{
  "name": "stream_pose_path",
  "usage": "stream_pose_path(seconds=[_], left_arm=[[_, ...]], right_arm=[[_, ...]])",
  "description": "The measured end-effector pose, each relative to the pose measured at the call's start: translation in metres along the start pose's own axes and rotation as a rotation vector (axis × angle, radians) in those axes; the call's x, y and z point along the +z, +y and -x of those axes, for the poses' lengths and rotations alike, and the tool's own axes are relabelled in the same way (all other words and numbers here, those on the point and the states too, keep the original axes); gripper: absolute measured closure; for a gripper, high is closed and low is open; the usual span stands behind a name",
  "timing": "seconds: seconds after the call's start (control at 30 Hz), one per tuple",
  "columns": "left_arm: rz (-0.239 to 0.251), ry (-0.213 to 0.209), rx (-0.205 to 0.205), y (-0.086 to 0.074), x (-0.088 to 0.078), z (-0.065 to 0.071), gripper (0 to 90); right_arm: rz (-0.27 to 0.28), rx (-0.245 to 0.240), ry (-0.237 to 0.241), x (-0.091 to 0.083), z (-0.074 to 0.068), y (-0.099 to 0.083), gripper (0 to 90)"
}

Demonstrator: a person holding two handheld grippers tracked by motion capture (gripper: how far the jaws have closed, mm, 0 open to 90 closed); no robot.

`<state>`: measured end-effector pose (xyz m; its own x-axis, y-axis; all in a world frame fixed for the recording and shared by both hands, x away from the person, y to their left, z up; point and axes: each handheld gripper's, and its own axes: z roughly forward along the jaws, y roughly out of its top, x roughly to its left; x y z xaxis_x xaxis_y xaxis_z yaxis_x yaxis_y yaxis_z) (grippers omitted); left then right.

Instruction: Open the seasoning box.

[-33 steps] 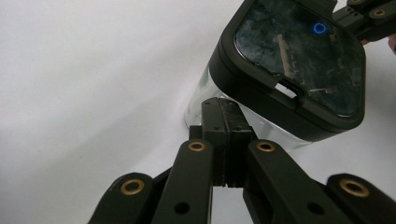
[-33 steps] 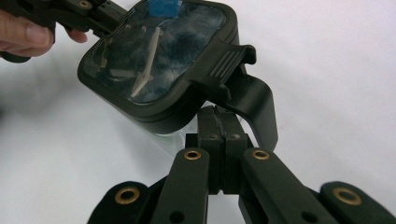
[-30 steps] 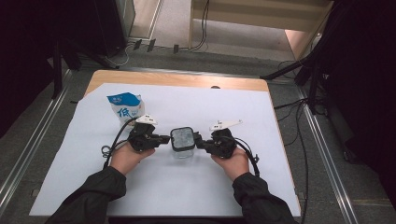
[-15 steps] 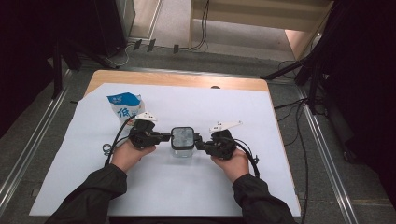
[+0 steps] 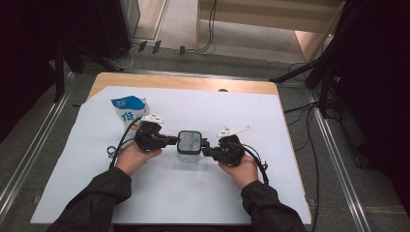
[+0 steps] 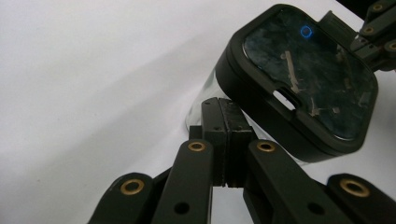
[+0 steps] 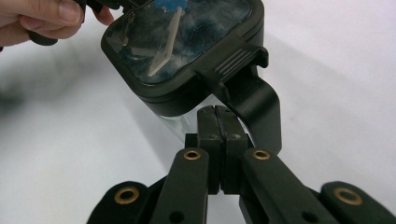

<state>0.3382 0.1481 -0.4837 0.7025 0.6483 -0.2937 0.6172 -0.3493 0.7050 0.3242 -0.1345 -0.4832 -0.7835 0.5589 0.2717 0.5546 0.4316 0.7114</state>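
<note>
A clear square container (image 5: 189, 145) with a dark lid stands on the white sheet between my two grippers. In the high view my left gripper (image 5: 173, 140) points at its left side and my right gripper (image 5: 205, 147) at its right side. The left gripper view has my jaws pressed together, tips (image 6: 222, 105) just under the lid's rim (image 6: 261, 116) by the clear wall. From the right gripper view, my shut tips (image 7: 215, 114) sit below the lid's ribbed latch (image 7: 236, 58). Nothing lies between either pair of pads.
A blue and white pouch (image 5: 128, 110) stands at the back left of the white sheet (image 5: 270, 193). A wooden table edge (image 5: 183, 82) runs along the far side. Cables trail from both grippers, and a hand (image 7: 42, 18) holds the other gripper beyond the container.
</note>
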Motion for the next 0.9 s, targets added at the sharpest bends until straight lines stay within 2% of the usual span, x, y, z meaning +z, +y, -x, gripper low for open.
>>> stream_pose_path(seconds=[0.1,0.17,0.23,0.33,0.43,0.5,0.53,0.57,0.6,0.67,0.77,0.83,0.9], left_arm=[[-0.016,0.003,0.025,0.0,-0.004,0.001,82.8],[-0.021,0.003,0.042,0.0,-0.007,0.0,74.2],[-0.013,-0.018,0.043,-0.001,-0.011,-0.002,65.0],[0.006,-0.052,0.041,-0.002,-0.016,-0.006,54.3],[0.02,-0.075,0.064,-0.003,-0.019,-0.006,44.4],[0.009,-0.097,0.09,-0.003,-0.019,-0.006,36.2],[0.004,-0.072,0.103,-0.002,-0.019,-0.004,28.3],[0.0,-0.05,0.122,-0.002,-0.019,-0.002,16.7],[-0.008,-0.069,0.145,-0.001,-0.02,-0.001,13.0],[-0.014,-0.123,0.182,-0.001,-0.02,0.001,13.1],[-0.034,-0.133,0.221,0.0,-0.016,0.005,14.9],[-0.044,-0.135,0.243,0.001,-0.013,0.006,14.8],[-0.035,-0.149,0.231,0.003,-0.011,0.004,14.5]], right_arm=[[-0.005,-0.011,0.01,-0.005,-0.002,0.0,83.9],[-0.002,-0.021,0.019,-0.008,-0.002,0.0,79.0],[0.007,-0.018,0.033,-0.012,-0.003,0.001,75.2],[0.027,-0.031,0.027,-0.017,-0.002,0.001,70.0],[0.034,-0.034,0.02,-0.022,-0.001,0.0,66.6],[0.035,-0.031,0.016,-0.026,0.001,-0.002,63.9],[0.039,-0.028,0.013,-0.028,0.002,-0.002,63.5],[0.04,-0.022,0.009,-0.03,0.004,-0.003,63.5],[0.045,-0.021,0.007,-0.031,0.005,-0.003,63.5],[0.044,-0.016,0.003,-0.033,0.007,-0.004,64.0],[0.042,-0.019,0.001,-0.033,0.008,-0.004,70.1],[0.032,-0.02,-0.006,-0.032,0.007,-0.004,77.7],[0.026,-0.029,-0.008,-0.03,0.007,-0.003,85.2]])
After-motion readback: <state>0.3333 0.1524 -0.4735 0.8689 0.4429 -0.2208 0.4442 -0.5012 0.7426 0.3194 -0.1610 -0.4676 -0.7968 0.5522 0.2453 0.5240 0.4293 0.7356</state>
